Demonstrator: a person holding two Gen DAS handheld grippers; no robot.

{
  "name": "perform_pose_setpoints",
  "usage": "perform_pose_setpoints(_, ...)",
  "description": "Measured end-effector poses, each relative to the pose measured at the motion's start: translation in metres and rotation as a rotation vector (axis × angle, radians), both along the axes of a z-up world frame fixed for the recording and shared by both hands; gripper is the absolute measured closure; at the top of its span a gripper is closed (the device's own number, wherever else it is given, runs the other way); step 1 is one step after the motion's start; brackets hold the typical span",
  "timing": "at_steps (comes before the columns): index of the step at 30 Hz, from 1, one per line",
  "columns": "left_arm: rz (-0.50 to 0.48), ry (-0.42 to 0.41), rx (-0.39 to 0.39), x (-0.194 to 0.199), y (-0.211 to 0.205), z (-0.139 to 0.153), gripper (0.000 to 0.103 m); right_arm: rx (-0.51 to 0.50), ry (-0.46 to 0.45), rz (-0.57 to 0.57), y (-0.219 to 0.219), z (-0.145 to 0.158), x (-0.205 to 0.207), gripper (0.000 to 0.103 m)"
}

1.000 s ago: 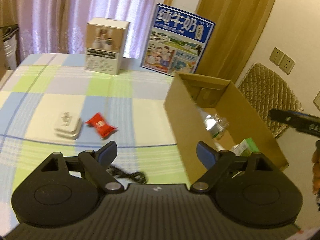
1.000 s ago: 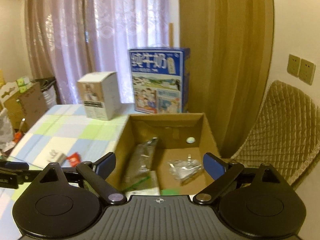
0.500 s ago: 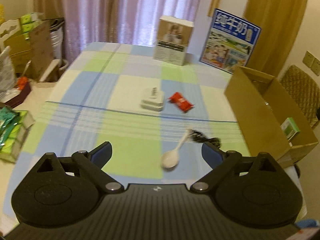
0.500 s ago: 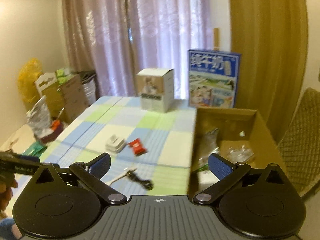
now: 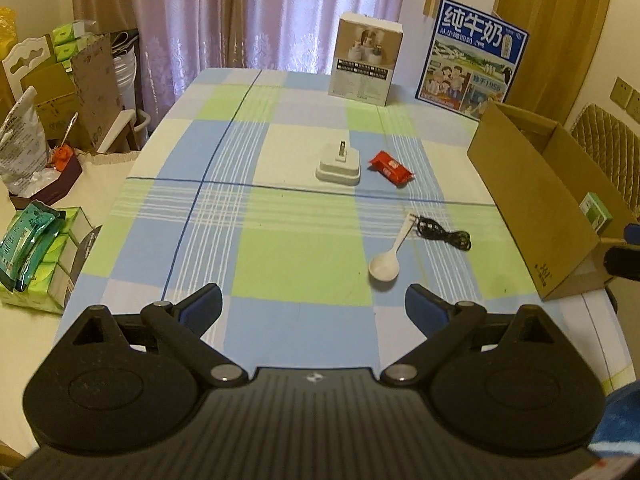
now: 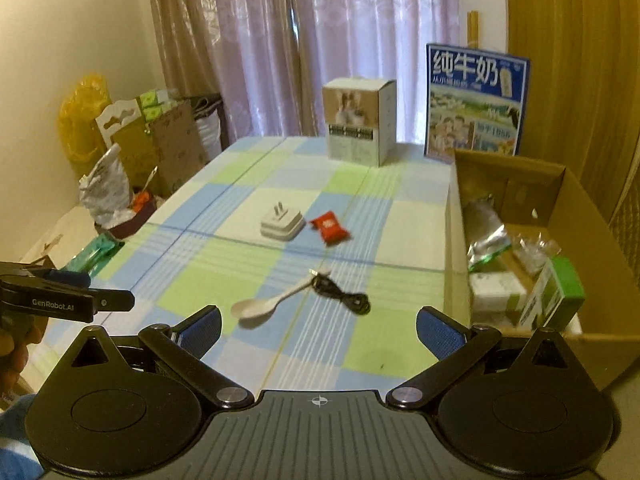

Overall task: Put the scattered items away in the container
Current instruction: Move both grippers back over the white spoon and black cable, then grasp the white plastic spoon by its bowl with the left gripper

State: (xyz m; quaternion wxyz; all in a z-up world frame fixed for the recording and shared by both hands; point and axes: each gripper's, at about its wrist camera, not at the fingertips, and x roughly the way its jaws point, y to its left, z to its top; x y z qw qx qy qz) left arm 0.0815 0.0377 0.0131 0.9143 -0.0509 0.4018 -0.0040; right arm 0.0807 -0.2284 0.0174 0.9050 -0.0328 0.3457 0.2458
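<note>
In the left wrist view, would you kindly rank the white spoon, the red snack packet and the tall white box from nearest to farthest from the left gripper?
1. White spoon: just ahead of the left gripper, slightly right.
2. Red snack packet: mid-table, beside the charger.
3. Tall white box: standing at the far edge.

Both the left gripper (image 5: pixel 313 312) and right gripper (image 6: pixel 319 328) point downward, jaws just spread wide, nothing between them.

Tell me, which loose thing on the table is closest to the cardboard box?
The black cable, coiled beside the white spoon; the red packet and white charger lie farther from the box.
</note>
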Motion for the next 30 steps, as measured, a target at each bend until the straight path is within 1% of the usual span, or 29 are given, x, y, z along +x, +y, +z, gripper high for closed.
perform_pose_setpoints(3, -0.016, 0.012, -0.002, 0.0, -0.003, -0.006, 0.007, -0.016, 0.012, 0.013, 0.003, -0.008, 0.0, 0.002)
perform_pose_setpoints(12, -0.106, 0.031, 0.029, 0.011, -0.018, -0.023, 0.007, -0.071, 0.04, 0.053, 0.007, -0.032, 0.013, 0.002)
perform_pose_setpoints(18, -0.151, 0.051, 0.044, 0.025, -0.027, -0.033, 0.007, -0.072, 0.09, 0.053, 0.007, -0.047, 0.029, 0.002)
perform_pose_setpoints(22, -0.175, 0.065, 0.05, 0.035, -0.032, -0.039, 0.007, -0.088, 0.114, 0.081, 0.011, -0.053, 0.04, 0.002)
perform_pose_setpoints(25, -0.199, 0.074, 0.07, 0.042, -0.037, -0.045, 0.007, -0.111, 0.109, 0.105, 0.017, -0.058, 0.047, 0.002)
perform_pose_setpoints(28, -0.225, 0.081, 0.111, 0.049, -0.042, -0.051, 0.007, -0.12, 0.104, 0.111, 0.022, -0.064, 0.054, 0.002)
perform_pose_setpoints(30, -0.244, 0.083, 0.122, 0.054, -0.044, -0.054, 0.007, -0.125, 0.098, 0.113, 0.026, -0.069, 0.059, 0.002)
